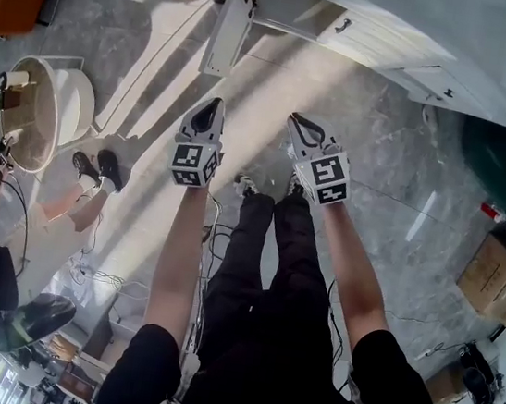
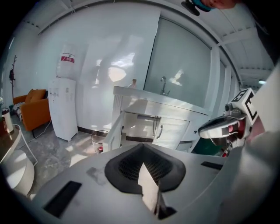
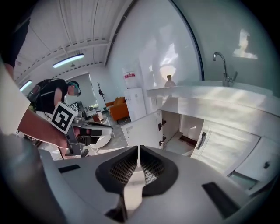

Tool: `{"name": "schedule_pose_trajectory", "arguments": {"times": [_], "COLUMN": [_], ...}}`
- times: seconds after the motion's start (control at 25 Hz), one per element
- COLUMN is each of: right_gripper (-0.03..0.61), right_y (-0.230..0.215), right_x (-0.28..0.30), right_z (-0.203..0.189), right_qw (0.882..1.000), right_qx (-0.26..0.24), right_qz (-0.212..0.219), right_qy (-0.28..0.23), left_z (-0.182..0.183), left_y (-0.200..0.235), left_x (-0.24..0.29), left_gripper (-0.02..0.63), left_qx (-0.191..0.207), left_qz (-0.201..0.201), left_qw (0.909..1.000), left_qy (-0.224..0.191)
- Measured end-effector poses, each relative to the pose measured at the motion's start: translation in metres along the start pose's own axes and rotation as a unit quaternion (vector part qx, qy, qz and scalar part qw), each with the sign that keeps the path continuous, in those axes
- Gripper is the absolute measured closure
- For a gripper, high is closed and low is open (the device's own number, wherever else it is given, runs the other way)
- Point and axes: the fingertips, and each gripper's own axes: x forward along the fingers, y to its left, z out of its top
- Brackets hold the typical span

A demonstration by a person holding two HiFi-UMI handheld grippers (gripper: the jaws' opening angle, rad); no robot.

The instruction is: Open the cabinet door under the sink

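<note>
White and swung wide, the cabinet door (image 1: 223,26) under the sink counter (image 3: 205,92) lies far ahead of both tools and well apart from them. Its leaf stands upright and points out toward the near side from hinges on the cabinet's left wall. The left gripper (image 1: 216,107) is lined up almost straight with that open leaf and looks the nearer of the two. The right gripper (image 1: 298,123) faces more toward the neighbouring door (image 3: 221,144), which is shut, its bar handle (image 3: 201,141) upright. Both pairs of jaws are pressed together with nothing between them. From above the open door is only a thin slab seen edge-on; the right gripper view alone shows its inner face, the hinges (image 3: 162,127) and the bare compartment behind it. I judge the opening done, so any further move would be a reach far forward to the shut door
</note>
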Motion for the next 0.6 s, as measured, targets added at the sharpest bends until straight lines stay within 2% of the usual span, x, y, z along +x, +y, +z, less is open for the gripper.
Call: {"name": "schedule_pose_trajectory", "arguments": {"times": [0.16,0.28,0.48,0.6], "right_gripper": [0.506,0.506,0.506,0.506], "right_y": [0.001,-0.004,-0.007,0.013], "right_x": [-0.039,-0.065,-0.107,-0.13], "right_z": [0.013,0.026,0.023,0.01], "right_qw": [1.0,0.999,0.998,0.996], "right_qx": [-0.027,-0.048,-0.061,-0.072], "right_qz": [0.009,0.013,0.019,0.035], "right_qy": [0.012,0.018,0.025,0.038], "left_z": [0.014,0.04,0.078,0.081], "left_y": [-0.043,-0.073,-0.119,-0.142], "left_x": [-0.034,-0.057,-0.092,-0.112], "left_gripper": [0.598,0.598,0.598,0.598], "left_qx": [0.008,0.022,0.076,0.08], "left_qz": [-0.05,-0.087,-0.103,-0.109], "left_qw": [0.9985,0.9956,0.9914,0.9904], "left_qy": [0.022,0.028,0.025,0.029]}}
